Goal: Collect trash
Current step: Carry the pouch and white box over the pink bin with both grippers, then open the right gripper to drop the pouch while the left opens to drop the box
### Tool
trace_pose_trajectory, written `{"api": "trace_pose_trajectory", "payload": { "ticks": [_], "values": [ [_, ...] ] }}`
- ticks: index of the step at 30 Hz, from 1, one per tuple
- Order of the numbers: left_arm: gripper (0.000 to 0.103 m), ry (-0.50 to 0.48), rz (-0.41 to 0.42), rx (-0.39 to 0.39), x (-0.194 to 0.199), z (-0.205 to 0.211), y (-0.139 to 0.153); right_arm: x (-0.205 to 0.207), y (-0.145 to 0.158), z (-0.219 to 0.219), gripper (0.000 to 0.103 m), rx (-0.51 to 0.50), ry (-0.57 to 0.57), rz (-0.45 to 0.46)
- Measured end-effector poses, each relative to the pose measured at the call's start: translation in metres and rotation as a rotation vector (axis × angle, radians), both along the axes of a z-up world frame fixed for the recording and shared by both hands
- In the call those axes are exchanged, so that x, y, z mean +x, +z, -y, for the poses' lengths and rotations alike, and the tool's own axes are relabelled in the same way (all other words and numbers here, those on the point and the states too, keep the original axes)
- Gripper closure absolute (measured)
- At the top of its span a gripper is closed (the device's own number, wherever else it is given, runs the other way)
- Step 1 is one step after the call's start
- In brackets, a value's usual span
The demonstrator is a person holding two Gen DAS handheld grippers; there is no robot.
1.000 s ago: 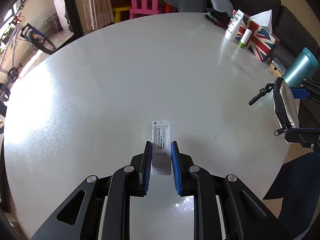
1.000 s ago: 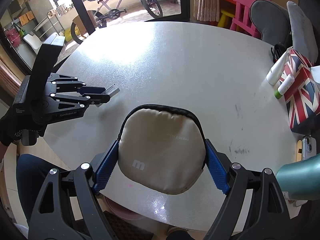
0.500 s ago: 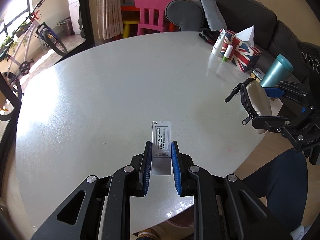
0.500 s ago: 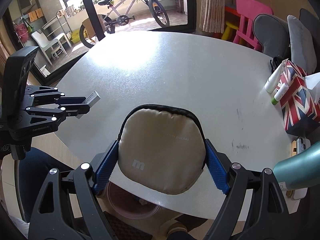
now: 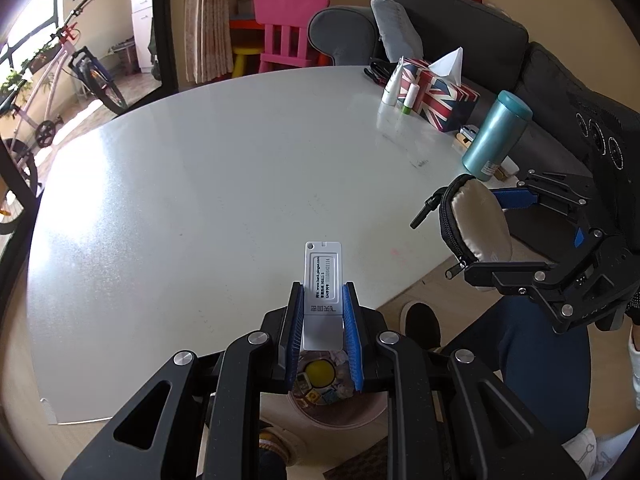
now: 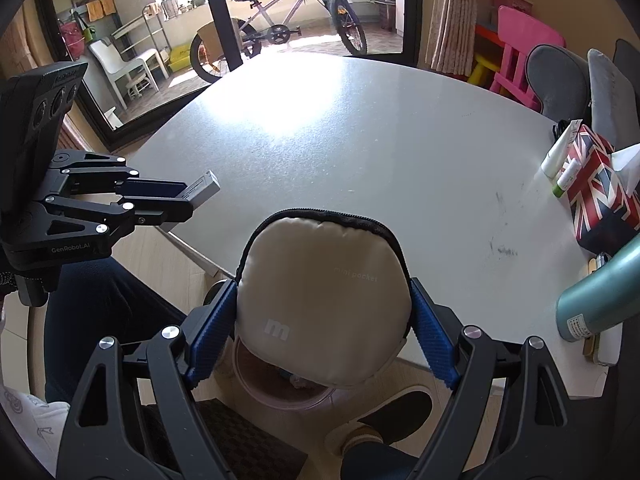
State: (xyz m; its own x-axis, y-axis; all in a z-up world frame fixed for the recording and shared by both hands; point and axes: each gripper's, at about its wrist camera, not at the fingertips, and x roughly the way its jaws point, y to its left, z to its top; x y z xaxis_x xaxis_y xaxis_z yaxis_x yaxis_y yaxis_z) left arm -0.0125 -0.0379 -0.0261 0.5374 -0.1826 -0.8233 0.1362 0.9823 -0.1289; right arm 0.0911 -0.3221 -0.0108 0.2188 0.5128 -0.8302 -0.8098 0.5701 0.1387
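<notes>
- Left gripper (image 5: 322,322): matte black linkage arms, silver screw heads, blue ribbed pads.
- Right gripper (image 6: 322,338): same black-and-blue build.
- Person: dark navy trousers (image 5: 528,364), black slipper (image 5: 420,322).

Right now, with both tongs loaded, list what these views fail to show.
- Pink bin, left wrist view: mostly hidden behind the left tongs and the white tag they grip.
- Same bin, right wrist view: the beige pouch in the right tongs covers its inside.
- Tag print: too small to read.
- Teal bottle, right wrist view: cut off by the edge.
</notes>
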Motion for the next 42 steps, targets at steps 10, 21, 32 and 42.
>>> {"api": "trace_pose_trajectory", "payload": {
  "ticks": [10, 21, 32, 42],
  "values": [
    [0.083, 0.029, -0.015, -0.026, -0.04, 0.0, -0.008, -0.04, -0.031, 0.001, 0.021, -0.039, 0.061, -0.058],
    [0.083, 0.054, -0.014, -0.03, -0.047, -0.008, -0.007, -0.044, -0.028, -0.015, 0.01, -0.014, 0.099, -0.055],
    [0.083, 0.034, -0.022, -0.039, -0.047, -0.006, -0.012, -0.034, -0.02, -0.007, 0.008, 0.004, 0.045, -0.049],
    [0.083, -0.009, -0.041, -0.047, -0.045, 0.006, -0.016, -0.024, -0.012, 0.009, 0.008, 0.017, -0.008, -0.031]
  ]
}}
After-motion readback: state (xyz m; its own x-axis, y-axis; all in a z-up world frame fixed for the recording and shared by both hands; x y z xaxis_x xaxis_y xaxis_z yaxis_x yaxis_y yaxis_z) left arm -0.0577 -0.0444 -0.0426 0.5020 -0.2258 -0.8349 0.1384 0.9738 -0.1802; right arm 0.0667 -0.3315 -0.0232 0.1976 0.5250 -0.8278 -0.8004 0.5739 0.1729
